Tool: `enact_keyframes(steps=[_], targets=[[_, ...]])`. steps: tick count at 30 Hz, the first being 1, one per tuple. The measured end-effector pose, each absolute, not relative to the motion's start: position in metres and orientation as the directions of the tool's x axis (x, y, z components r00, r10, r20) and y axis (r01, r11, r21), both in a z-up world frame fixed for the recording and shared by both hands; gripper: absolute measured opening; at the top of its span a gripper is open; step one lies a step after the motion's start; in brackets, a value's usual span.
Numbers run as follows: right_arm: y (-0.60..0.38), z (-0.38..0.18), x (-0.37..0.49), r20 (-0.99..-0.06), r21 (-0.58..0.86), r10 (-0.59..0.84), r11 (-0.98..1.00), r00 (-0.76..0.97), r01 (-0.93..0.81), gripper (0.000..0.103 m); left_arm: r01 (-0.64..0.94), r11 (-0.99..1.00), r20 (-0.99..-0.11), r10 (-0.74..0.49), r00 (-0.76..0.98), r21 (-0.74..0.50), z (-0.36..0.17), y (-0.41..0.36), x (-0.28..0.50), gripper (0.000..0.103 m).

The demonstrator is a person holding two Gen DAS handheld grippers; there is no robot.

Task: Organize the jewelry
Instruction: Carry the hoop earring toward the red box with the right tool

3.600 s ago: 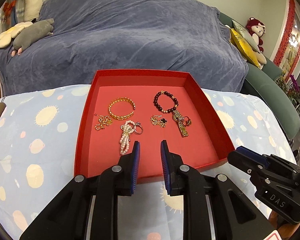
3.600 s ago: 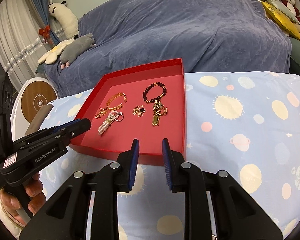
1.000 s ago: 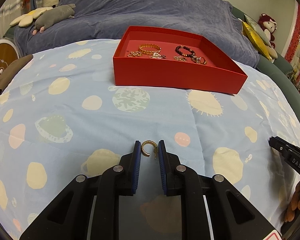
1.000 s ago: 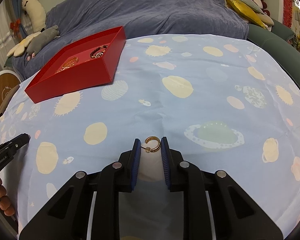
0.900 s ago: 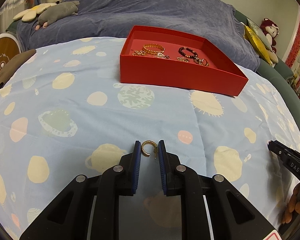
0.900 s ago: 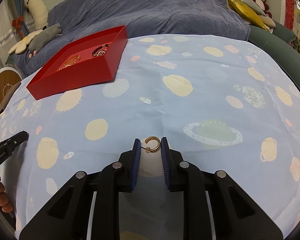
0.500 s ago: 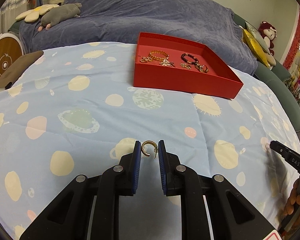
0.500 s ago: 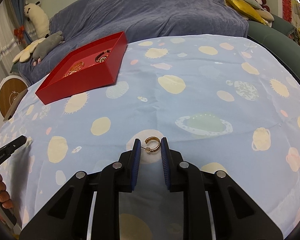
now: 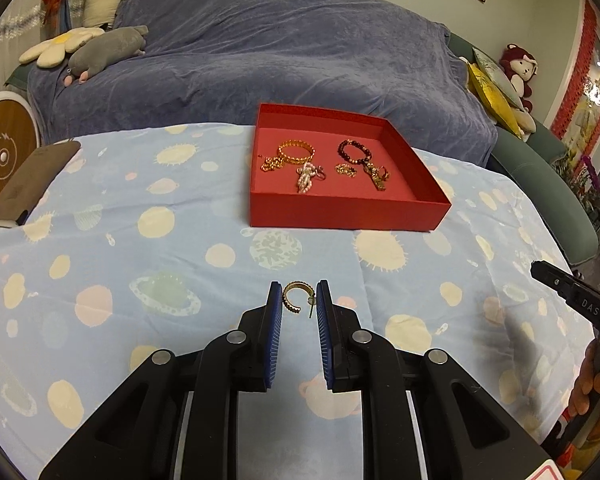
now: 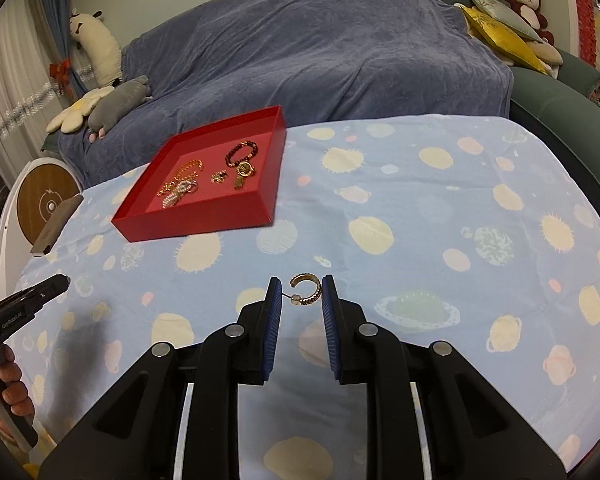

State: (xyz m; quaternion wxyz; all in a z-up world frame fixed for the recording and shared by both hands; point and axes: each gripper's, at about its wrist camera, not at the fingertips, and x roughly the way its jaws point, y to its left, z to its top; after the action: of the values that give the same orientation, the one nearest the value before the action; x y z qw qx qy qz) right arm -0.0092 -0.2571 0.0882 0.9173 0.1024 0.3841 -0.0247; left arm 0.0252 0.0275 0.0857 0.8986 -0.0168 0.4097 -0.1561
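My left gripper is shut on a gold hoop earring, held clear above the cloth between the blue pads. My right gripper is likewise shut on a second gold hoop earring. A red tray stands ahead on the table, near its far edge. Inside lie a gold bangle, a dark bead bracelet, a pearl piece, chains and rings. The right gripper shows at the right edge of the left wrist view, and the left gripper at the left edge of the right wrist view.
A pale blue cloth with planets and suns covers the table. Behind it is a sofa under a blue-grey throw with plush toys. A brown pad lies at the table's left edge, beside a round wooden disc.
Both grippers have risen with their earrings still pinched. The tray's inside and the sofa behind have come into fuller view.
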Motion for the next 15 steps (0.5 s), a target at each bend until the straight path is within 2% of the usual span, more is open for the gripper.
enact_keyframes(steps=[9,15], targets=[[-0.239,0.149,0.025,-0.687,0.169,0.09,0.985,0.721,0.039,0.02,0.28,0.95,-0.709,-0.291,0.642,-0.136,0.14,0.011,0.052,0.014],[-0.219,0.162,0.047,-0.669,0.205,0.131,0.979,0.731,0.012,0.02,0.278,0.951,-0.694,-0.292,0.658,-0.137,0.155,-0.005,0.069,0.014]])
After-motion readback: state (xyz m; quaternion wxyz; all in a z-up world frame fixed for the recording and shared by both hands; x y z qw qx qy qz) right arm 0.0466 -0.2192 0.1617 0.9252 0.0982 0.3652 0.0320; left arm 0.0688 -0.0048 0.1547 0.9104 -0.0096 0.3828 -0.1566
